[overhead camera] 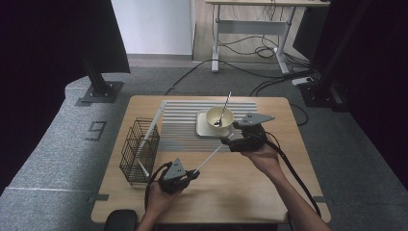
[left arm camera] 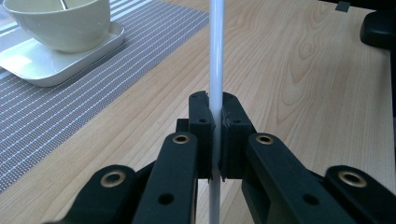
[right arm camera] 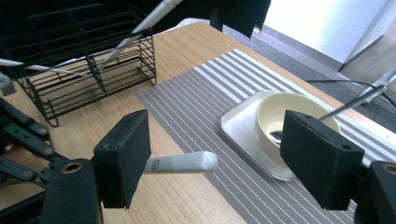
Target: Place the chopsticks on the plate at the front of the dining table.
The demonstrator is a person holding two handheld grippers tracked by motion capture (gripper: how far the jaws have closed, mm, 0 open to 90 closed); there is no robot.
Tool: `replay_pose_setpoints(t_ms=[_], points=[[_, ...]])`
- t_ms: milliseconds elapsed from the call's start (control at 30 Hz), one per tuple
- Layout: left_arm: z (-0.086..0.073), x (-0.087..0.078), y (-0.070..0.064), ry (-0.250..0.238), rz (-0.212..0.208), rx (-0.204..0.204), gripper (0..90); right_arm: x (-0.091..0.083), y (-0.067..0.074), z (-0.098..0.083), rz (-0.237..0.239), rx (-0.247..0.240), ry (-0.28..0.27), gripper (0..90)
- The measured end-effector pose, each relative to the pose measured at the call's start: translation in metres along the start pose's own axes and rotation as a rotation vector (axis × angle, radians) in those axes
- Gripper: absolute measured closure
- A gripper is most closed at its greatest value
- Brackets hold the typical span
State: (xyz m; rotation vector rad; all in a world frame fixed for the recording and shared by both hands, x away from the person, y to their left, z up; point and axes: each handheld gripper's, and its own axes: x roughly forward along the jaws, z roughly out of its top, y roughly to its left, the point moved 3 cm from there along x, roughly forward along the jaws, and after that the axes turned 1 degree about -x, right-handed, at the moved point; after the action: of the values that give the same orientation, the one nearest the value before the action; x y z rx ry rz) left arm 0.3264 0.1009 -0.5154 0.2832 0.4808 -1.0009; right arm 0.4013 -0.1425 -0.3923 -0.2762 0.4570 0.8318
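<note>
My left gripper (overhead camera: 194, 173) sits near the table's front edge, shut on a long white utensil handle (overhead camera: 211, 156) that slants up and right from it. In the left gripper view the pads (left arm camera: 233, 126) clamp this white rod (left arm camera: 215, 56) at its lower part. My right gripper (overhead camera: 227, 141) is open at the handle's far end. In the right gripper view the rounded white handle tip (right arm camera: 184, 163) lies between the wide-apart pads (right arm camera: 126, 154), touching neither. A cream bowl (overhead camera: 220, 118) with a metal spoon (overhead camera: 224, 108) in it stands on a white square plate (overhead camera: 202, 129) just behind.
A grey striped placemat (overhead camera: 178, 130) lies under the plate. A black wire basket (overhead camera: 139, 151) at the table's left holds other white utensils (right arm camera: 140, 28). The person's forearms come in from the bottom edge. Bare wood (overhead camera: 231, 192) lies at the front.
</note>
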Motion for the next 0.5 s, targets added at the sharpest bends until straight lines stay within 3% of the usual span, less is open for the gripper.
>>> replay_pose_setpoints(t_ms=[333, 367, 500], points=[[-0.001, 0.002, 0.001, 0.012, -0.005, -0.014, 85.3, 0.001, -0.006, -0.008, -0.001, 0.002, 0.004, 23.8], [-0.002, 0.002, 0.001, 0.018, -0.003, -0.018, 85.3, -0.002, -0.006, -0.007, -0.001, -0.002, -0.004, 18.8], [-0.002, 0.002, 0.004, 0.030, 0.004, -0.036, 85.3, -0.009, -0.006, -0.006, 0.001, -0.011, -0.007, 13.9]])
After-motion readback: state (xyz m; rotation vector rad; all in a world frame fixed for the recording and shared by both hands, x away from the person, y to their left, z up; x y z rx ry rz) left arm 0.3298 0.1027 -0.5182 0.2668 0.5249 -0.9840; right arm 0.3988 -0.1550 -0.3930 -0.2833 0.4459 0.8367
